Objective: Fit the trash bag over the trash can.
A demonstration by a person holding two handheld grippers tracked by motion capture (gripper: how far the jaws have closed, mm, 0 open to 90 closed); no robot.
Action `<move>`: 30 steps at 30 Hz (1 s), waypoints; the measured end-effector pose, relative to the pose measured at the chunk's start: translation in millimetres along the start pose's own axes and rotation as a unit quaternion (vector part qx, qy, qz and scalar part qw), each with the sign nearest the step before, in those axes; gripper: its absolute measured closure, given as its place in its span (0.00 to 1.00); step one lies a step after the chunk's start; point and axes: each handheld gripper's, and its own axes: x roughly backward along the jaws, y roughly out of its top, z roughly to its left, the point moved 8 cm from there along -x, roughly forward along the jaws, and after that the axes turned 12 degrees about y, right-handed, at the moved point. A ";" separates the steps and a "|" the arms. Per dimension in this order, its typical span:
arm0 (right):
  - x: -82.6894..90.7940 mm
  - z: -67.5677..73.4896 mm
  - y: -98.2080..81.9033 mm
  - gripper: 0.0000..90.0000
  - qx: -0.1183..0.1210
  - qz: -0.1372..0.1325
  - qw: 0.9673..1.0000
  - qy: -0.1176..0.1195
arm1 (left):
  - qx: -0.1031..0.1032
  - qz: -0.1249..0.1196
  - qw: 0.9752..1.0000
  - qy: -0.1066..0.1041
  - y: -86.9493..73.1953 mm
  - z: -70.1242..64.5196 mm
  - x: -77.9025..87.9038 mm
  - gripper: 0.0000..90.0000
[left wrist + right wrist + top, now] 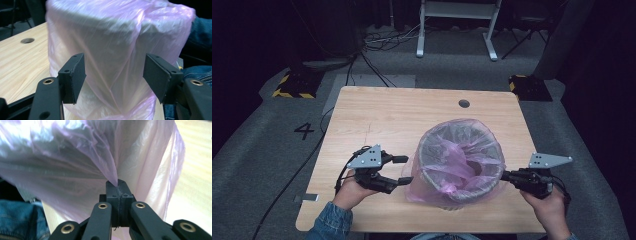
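A white waste bin (484,186) lined with a thin pink plastic bag (447,150) stands on the wooden table (382,115), near its front edge. The bag's rim is folded over the bin and hangs loosely down the outside (117,45). My left gripper (406,170) is open at the bin's left side. Its two pads (75,72) stand wide apart, with the bag-covered wall just beyond them and nothing pressed between them. At the bin's right side, my right gripper (504,175) is shut on a pinch of the pink bag (110,167), which pulls up into a taut peak at the fingertips (118,183).
A round cable hole (464,103) sits near the table's far edge. On the grey floor beyond lie cables (382,40), a white frame's legs (457,30) and two yellow-black striped blocks (294,85). A denim sleeve (329,222) comes in at the bottom left.
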 end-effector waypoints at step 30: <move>-30.7 -40.5 -70.4 1.00 -0.093 0.154 0.984 -0.010 | 0.000 0.210 0.966 0.153 -79.5 36.2 -30.3 1.00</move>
